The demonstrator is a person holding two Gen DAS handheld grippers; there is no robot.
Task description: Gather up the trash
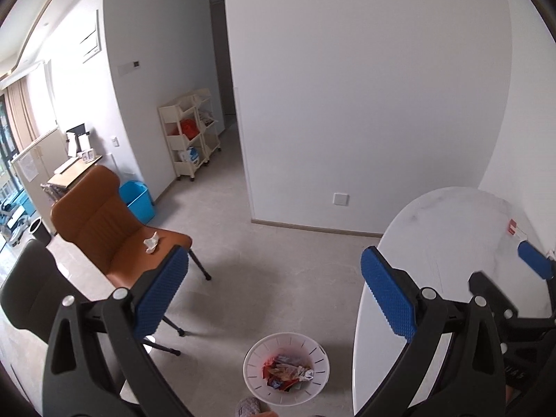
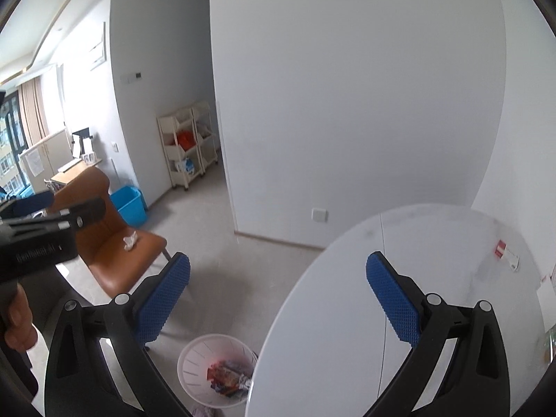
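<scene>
Both grippers — left (image 1: 274,295), right (image 2: 278,295) — gape empty; crumpled tissue (image 1: 151,242) far ahead-left on chair (image 1: 104,222)

Plain white walls (image 1: 365,87) over pale grey tiled floor (image 1: 271,271). Cream tiered storage trolley (image 1: 189,135) against the wall, tan leather chair (image 1: 104,215) nearby, white marble oval tabletop (image 1: 451,229) at right. Daylight from curtained window (image 1: 14,114) far left.

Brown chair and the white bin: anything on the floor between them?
No, only bare grey floor lies between the brown chair and the white bin, seen in the left wrist view.
</scene>
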